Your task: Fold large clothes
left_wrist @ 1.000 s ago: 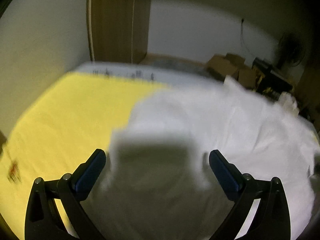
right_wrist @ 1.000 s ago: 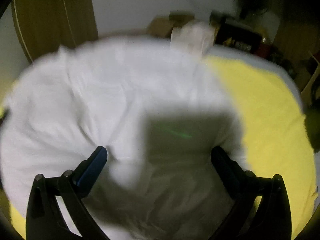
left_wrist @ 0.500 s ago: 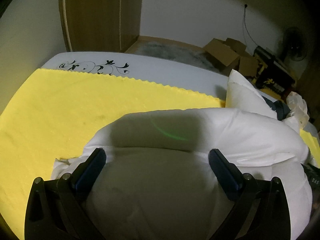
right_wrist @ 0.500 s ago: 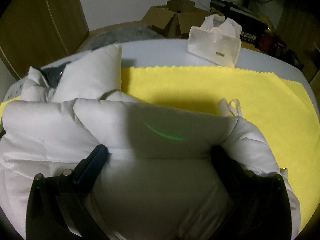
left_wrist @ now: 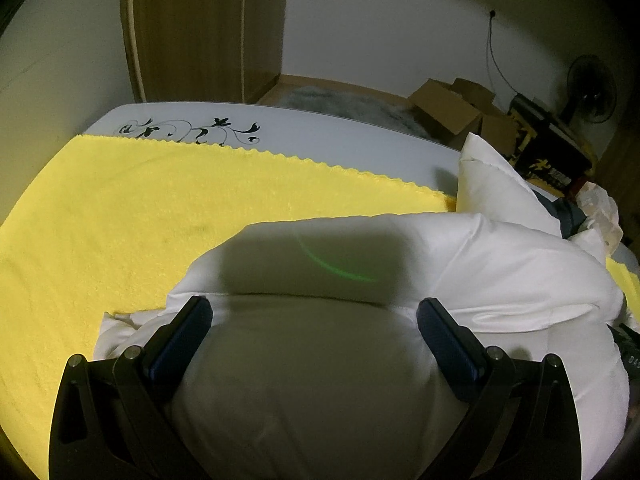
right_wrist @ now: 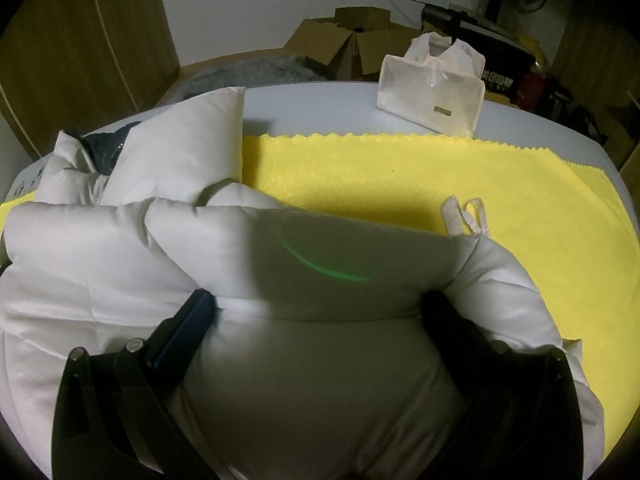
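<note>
A white puffer jacket [left_wrist: 460,264] lies bunched on a yellow cloth [left_wrist: 140,208] over a white table. My left gripper [left_wrist: 314,316] is open, its jaws wide apart, pressed down on the jacket's left part with padding bulging between them. In the right wrist view the same jacket [right_wrist: 120,248] fills the lower frame. My right gripper [right_wrist: 320,304] is open too, jaws straddling a padded bulge. A sleeve [right_wrist: 188,148] sticks up toward the far side, with dark lining [right_wrist: 104,148] beside it. A white drawstring [right_wrist: 464,212] lies on the cloth [right_wrist: 400,176].
A white plastic bag [right_wrist: 432,84] stands at the table's far edge. The table [left_wrist: 320,140] has a black floral pattern at its far left. Cardboard boxes [right_wrist: 348,44], a fan [left_wrist: 592,84] and a wooden wardrobe [left_wrist: 200,28] stand beyond the table.
One second ago the jacket was spread and moving in blur; it has since folded into a thick bundle. Both grippers came down onto it and have held still since half a second ago.
</note>
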Motion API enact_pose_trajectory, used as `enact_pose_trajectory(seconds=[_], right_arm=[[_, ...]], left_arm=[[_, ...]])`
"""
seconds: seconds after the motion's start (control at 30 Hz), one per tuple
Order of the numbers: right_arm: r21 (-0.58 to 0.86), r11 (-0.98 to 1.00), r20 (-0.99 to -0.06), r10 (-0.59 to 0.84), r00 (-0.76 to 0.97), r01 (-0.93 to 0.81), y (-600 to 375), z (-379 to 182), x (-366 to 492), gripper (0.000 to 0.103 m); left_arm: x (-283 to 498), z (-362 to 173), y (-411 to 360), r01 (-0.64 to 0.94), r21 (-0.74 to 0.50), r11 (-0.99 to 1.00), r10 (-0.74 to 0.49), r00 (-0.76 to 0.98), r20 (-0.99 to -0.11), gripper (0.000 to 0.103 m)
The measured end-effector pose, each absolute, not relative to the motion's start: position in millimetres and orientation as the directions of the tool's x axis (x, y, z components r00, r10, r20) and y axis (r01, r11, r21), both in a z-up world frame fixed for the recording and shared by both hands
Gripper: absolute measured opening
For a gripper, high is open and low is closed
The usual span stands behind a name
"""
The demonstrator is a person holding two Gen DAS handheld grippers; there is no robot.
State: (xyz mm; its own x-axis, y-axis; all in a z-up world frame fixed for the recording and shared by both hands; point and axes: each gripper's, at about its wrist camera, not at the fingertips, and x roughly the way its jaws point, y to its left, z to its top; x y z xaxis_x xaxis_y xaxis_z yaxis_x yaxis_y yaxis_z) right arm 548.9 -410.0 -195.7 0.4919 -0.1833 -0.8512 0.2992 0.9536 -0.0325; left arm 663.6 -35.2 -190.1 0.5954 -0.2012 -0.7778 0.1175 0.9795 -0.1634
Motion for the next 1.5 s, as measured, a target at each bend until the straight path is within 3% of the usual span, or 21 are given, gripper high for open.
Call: enact_pose_trajectory(seconds=[1.1, 1.27, 1.43, 1.5], right_arm=[[-0.036, 0.957, -0.834, -0.188, 0.519, 0.288, -406, -186, 537, 0.103], [-0.005, 0.982, -0.767, -0.124, 0.630, 0.189, -345, -128, 498, 0.103], [-0.141, 0.986, -0.760, -0.167, 0.628, 0.091, -280, -149, 493, 0.103], [-0.119, 0.988, -0.773, -0.155, 0.616, 0.100, -283, -158, 495, 0.103]], left_arm=[[659, -181, -33, 0.125, -0.166, 0.978, -0.208, 0.595, -0.776, 0.103], [601, -144, -50, 0.169, -0.209, 0.963, -0.269, 0.624, -0.734, 0.103], [581, -163, -87, 0.205, -0.111, 0.973, -0.214, 0.598, -0.772, 0.103], [584, -171, -85, 0.188, -0.123, 0.974, -0.213, 0.598, -0.773, 0.103]])
